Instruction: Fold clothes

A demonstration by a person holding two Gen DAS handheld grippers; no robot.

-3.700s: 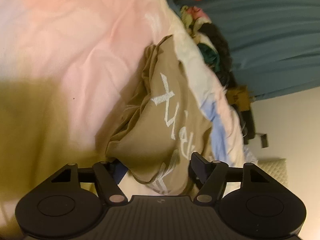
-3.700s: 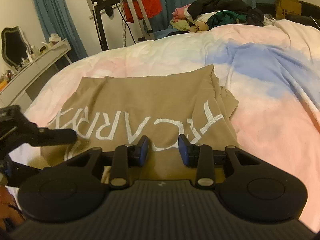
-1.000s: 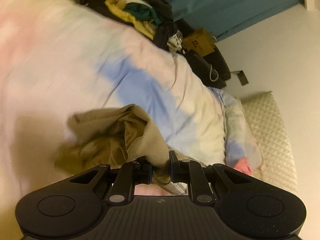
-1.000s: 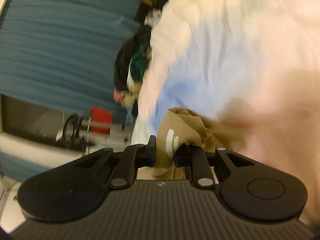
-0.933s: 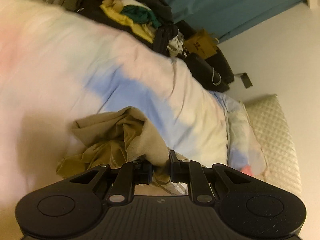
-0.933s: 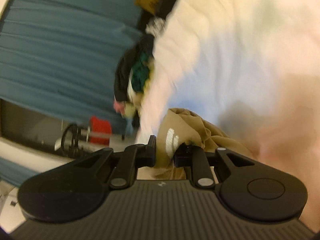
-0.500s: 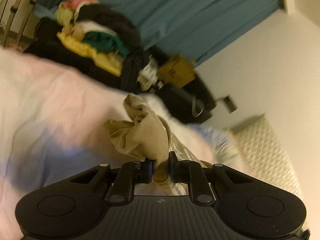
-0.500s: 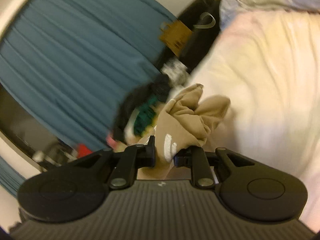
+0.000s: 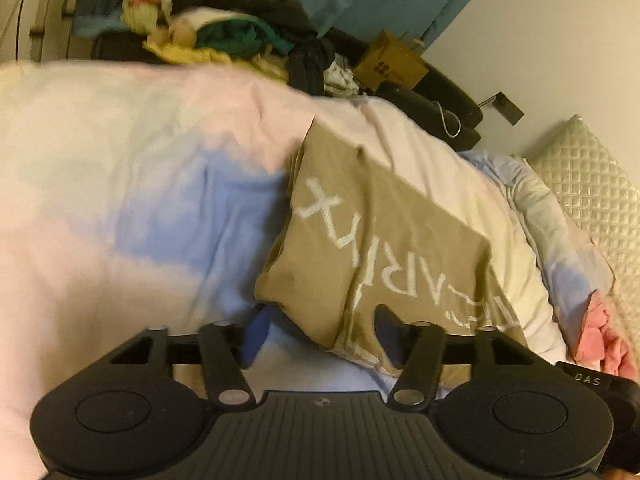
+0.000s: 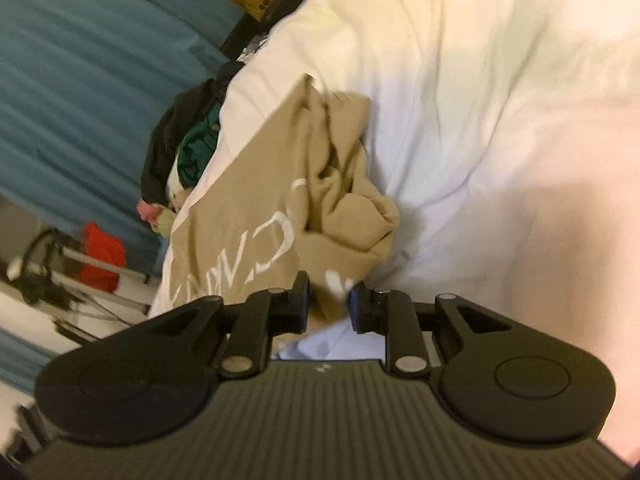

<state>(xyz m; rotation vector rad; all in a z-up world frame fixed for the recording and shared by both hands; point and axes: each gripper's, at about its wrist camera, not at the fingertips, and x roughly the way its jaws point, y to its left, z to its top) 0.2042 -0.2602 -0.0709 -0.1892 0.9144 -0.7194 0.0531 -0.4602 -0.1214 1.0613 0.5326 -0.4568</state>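
The left gripper (image 9: 320, 330) has its fingers spread wide, the tan shirt's (image 9: 372, 240) near edge lying loose between them. The right gripper (image 10: 329, 306) has its fingers narrowly apart around a fold of the same shirt – whether the pads bite the cloth, I cannot tell. The shirt lies on the pastel duvet (image 9: 140, 208), one end bunched (its white lettering creased). To fold well, flatten that bunched end first – then pinch two corners evenly. Beyond, a clothes pile (image 9: 224, 28) waits.
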